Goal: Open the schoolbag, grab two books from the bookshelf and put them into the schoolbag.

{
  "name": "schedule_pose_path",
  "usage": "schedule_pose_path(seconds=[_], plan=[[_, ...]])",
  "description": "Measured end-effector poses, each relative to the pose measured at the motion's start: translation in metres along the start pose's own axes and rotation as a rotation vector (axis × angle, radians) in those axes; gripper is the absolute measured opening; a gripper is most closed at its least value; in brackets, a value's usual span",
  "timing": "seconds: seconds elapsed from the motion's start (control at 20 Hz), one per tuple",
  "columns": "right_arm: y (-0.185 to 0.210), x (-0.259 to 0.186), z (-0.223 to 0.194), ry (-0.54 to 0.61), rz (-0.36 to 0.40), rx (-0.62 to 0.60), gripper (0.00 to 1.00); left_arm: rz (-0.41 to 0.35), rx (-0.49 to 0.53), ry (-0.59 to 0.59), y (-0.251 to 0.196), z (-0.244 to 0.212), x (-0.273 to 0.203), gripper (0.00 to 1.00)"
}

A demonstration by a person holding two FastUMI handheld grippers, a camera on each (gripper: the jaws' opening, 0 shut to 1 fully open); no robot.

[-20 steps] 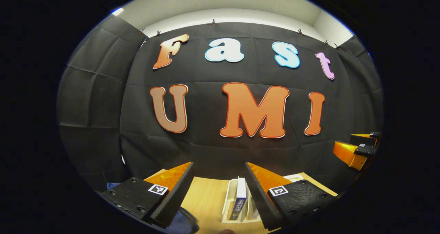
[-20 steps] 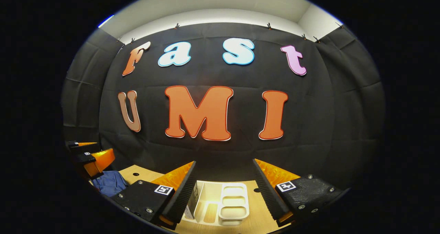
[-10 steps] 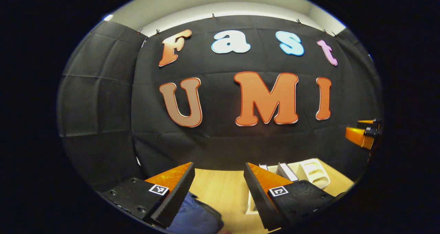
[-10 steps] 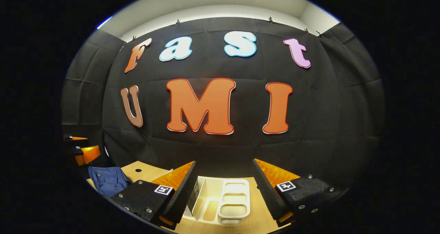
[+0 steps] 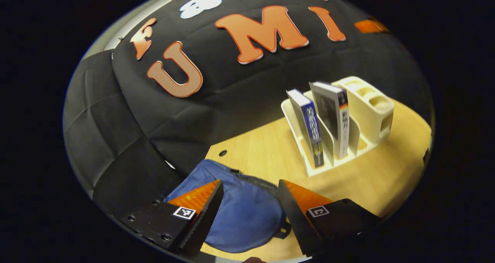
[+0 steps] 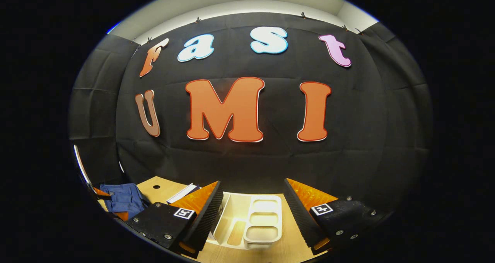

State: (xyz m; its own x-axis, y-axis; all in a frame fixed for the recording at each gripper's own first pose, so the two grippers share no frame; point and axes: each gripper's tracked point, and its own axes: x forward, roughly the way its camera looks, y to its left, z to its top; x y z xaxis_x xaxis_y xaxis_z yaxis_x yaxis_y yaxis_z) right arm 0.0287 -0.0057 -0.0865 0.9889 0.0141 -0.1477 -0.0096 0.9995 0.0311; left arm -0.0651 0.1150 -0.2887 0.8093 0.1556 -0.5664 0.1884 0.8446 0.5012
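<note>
In the left gripper view the bag [image 5: 239,212] lies flat on the counter [image 5: 263,158], a blue soft shape at the near left, its dark zip edge curving along the far side. The left gripper [image 5: 249,207] hangs just over it with jaws spread and nothing between them, tilted down toward the cloth. That pose reads as lining up on the zip, since the bag looks closed and opening it is the first step.

Further right on the counter stands the cream shelf [image 5: 359,147]. Two books sit upright in its slots, a blue-spined book [image 5: 309,125] at the left and a grey one [image 5: 332,116] just beside it. They lean slightly against the dividers, spines toward the bag, which leaves their top edges free to pinch.

In the right gripper view the bag [image 6: 123,199] shows at the far left, and the shelf [image 6: 232,226] sits right below the right gripper [image 6: 253,210]. Its jaws are spread too and hold nothing. It waits level above the shelf, well placed to reach a book once the bag is open.
</note>
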Motion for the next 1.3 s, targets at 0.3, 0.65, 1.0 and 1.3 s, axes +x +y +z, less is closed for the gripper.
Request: schedule_pose_path(seconds=[0.3,0.65,1.0,1.3], plan=[[-0.024,0.0,-0.011,0.023,-0.06,-0.008,0.93,0.01,0.187,0.126,-0.033,-0.066,0.026,0.9],[-0.044,-0.005,-0.023,0.051,-0.11,-0.012,0.94,0.092,0.321,0.268,-0.046,-0.138,0.041,0.9],[-0.045,-0.005,-0.025,0.054,-0.122,-0.014,0.93,0.114,0.412,0.29,-0.047,-0.155,0.043,0.9],[-0.045,-0.004,-0.027,0.055,-0.124,-0.006,0.94,0.119,0.384,0.301,-0.037,-0.142,0.044,0.88]])
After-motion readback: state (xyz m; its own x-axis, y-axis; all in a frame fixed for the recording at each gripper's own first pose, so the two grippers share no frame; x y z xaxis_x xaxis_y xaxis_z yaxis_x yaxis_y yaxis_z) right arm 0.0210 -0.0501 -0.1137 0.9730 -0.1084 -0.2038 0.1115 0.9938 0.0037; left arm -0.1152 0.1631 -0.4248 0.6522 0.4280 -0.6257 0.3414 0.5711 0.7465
